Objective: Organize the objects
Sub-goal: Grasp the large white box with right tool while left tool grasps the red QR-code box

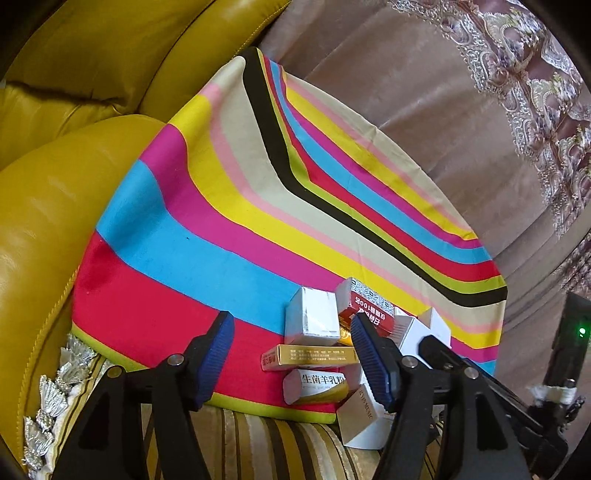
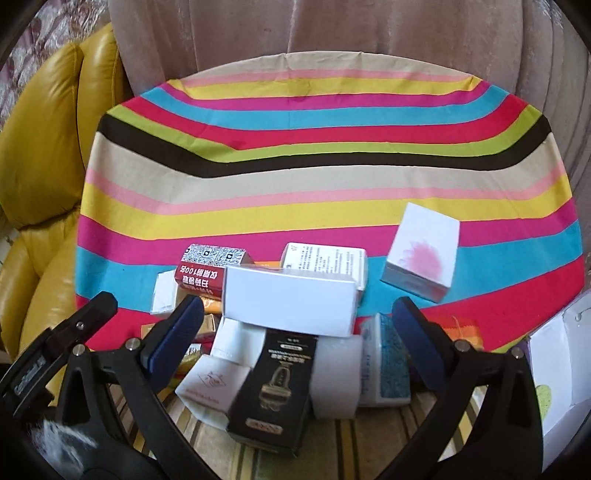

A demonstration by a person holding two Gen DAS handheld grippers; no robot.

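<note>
A heap of small boxes lies at the near edge of a striped cloth. In the left wrist view my left gripper stands open, and a gold box and a white box lie between its fingers untouched. A red box rests behind the right pad. My right gripper is wide open over a long white box and a black box without gripping either. A white box with a pink blot sits apart at the right.
A yellow leather sofa borders the cloth on the left, and a brown curtain hangs behind it. Striped gold fabric lies under the near boxes. A white open carton stands at the far right.
</note>
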